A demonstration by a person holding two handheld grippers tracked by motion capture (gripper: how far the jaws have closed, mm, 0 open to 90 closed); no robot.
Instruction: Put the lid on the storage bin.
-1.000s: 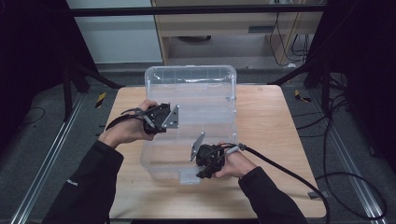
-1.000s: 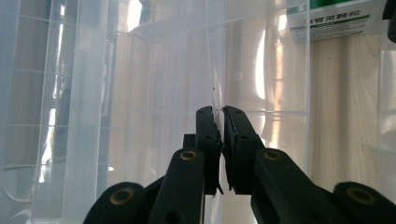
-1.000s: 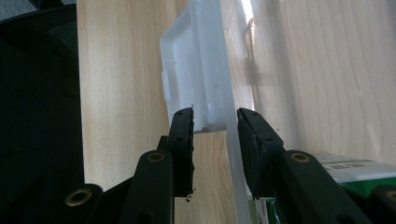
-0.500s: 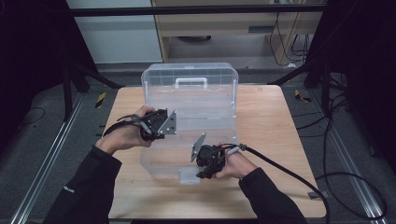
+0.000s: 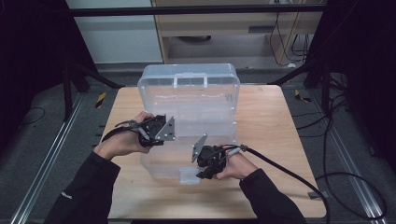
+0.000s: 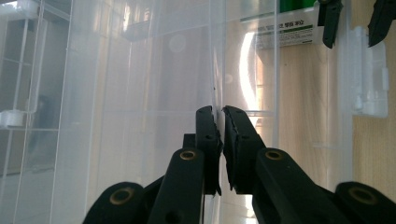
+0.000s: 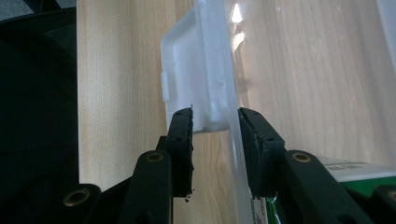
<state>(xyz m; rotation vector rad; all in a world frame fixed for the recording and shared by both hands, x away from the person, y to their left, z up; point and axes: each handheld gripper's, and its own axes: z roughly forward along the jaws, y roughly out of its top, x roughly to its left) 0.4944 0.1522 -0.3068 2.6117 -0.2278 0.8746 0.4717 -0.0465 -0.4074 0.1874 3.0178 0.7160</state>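
Note:
A clear plastic storage box (image 5: 163, 163) stands on the wooden table (image 5: 280, 140), its hinged lid (image 5: 189, 93) tilted up at the back. My left gripper (image 5: 163, 129) is at the lid's left side, and in the left gripper view it (image 6: 219, 112) is shut on a thin clear edge of the lid (image 6: 140, 93). My right gripper (image 5: 201, 163) is at the box's front wall. Its jaws (image 7: 215, 114) clamp the white front latch (image 7: 196, 70) and the clear wall beside it. A green-labelled packet (image 7: 369, 186) lies inside the box.
The table's near edge is close behind both hands. A thick black cable (image 5: 289, 172) trails right from my right gripper across the table. A cabinet (image 5: 224, 28) and dark stands lie beyond the table's far edge.
My left gripper has moved lower and toward the person with the lid edge in it, and the lid has tilted with it. The right gripper has stayed at the front latch.

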